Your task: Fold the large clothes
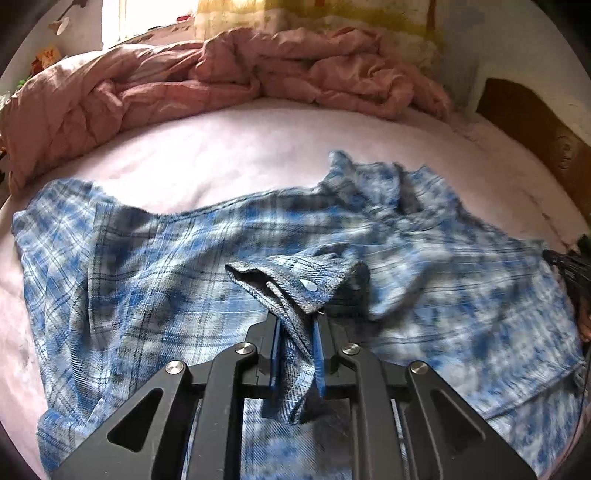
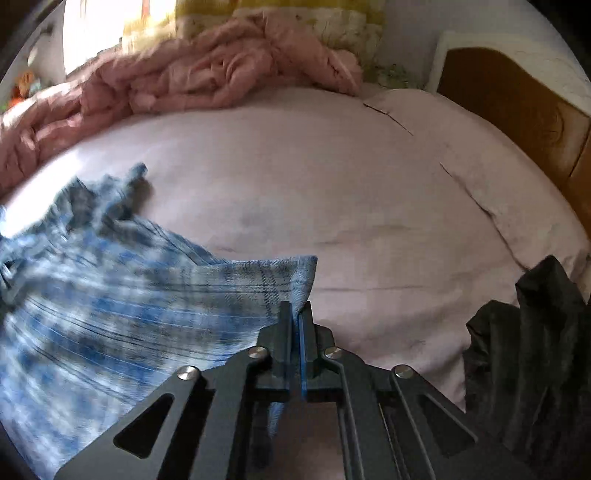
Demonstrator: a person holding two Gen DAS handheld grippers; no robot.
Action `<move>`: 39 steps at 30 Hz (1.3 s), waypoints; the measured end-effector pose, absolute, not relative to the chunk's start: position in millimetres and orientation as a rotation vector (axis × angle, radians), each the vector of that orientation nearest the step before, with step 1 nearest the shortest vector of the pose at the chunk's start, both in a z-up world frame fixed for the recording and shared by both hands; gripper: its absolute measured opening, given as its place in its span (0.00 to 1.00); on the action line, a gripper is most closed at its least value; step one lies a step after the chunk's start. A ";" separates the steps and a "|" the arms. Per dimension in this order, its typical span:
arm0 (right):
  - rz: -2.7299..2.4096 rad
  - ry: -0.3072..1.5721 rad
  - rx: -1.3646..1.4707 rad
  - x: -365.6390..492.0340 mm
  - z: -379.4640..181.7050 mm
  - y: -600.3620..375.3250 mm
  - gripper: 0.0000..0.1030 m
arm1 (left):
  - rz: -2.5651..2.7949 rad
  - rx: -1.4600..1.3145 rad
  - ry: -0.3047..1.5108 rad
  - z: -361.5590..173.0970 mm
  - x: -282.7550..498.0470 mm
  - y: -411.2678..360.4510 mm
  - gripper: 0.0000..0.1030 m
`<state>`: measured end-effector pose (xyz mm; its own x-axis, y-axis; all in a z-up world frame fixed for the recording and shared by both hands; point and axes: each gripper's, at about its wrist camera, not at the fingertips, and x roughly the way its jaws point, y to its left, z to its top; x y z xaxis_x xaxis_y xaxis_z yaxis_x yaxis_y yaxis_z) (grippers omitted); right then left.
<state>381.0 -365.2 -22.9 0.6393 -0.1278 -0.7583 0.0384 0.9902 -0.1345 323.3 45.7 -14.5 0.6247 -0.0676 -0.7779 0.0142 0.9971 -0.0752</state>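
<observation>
Right gripper [image 2: 295,314] clamped tight on a folded corner of the blue plaid shirt [image 2: 110,295]; fabric pokes up above the fingertips and hangs down below them. Rest of the shirt trails left, motion-blurred, lying on the pale pink bedsheet [image 2: 332,184]. Crumpled pink duvet [image 2: 207,70] bunched along the far edge. Brown headboard [image 2: 517,110] at right. Dark garment [image 2: 535,350] heaped at lower right on the sheet.

Daylit window [image 1: 114,22] behind a pink-sheeted bed [image 2: 332,177], rumpled pink duvet [image 1: 258,70], brown headboard [image 2: 509,110].
</observation>
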 end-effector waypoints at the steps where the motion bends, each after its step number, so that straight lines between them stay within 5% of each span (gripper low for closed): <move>1: -0.113 0.864 -0.148 382.8 -25.8 -363.0 0.03 | -0.037 -0.069 0.899 -17.0 325.5 48.3 0.13; 3: -0.133 0.865 -0.157 383.5 -28.7 -366.1 0.03 | -0.006 -0.075 0.901 -19.0 326.9 55.1 0.32; 9: -0.089 0.863 -0.025 353.4 3.3 -377.2 0.12 | 0.060 -0.052 0.832 -4.6 308.1 78.7 0.59; 11: -0.064 0.808 0.002 326.9 21.5 -374.7 0.19 | 0.043 -0.066 0.809 4.2 296.8 83.1 0.61; 13: -0.058 0.763 0.031 293.2 36.5 -371.3 0.45 | 0.019 -0.069 0.785 14.6 284.8 85.3 0.67; 14: -0.068 0.748 0.035 280.3 40.3 -367.6 0.49 | 0.007 -0.069 0.770 20.6 277.3 85.8 0.75; 21: -0.040 0.718 0.106 192.4 24.6 -330.9 0.49 | -0.090 -0.068 0.643 62.4 220.9 78.6 0.97; 30: -0.098 0.793 0.008 162.1 -5.9 -292.8 0.49 | -0.093 -0.091 0.586 69.4 176.8 97.0 1.00; 36: -0.099 0.662 0.014 148.3 9.4 -283.6 0.49 | -0.089 -0.186 0.656 45.3 155.1 127.3 1.00; 39: -0.084 0.616 0.036 143.7 12.1 -284.9 0.57 | -0.039 -0.114 0.657 39.8 149.9 135.3 1.00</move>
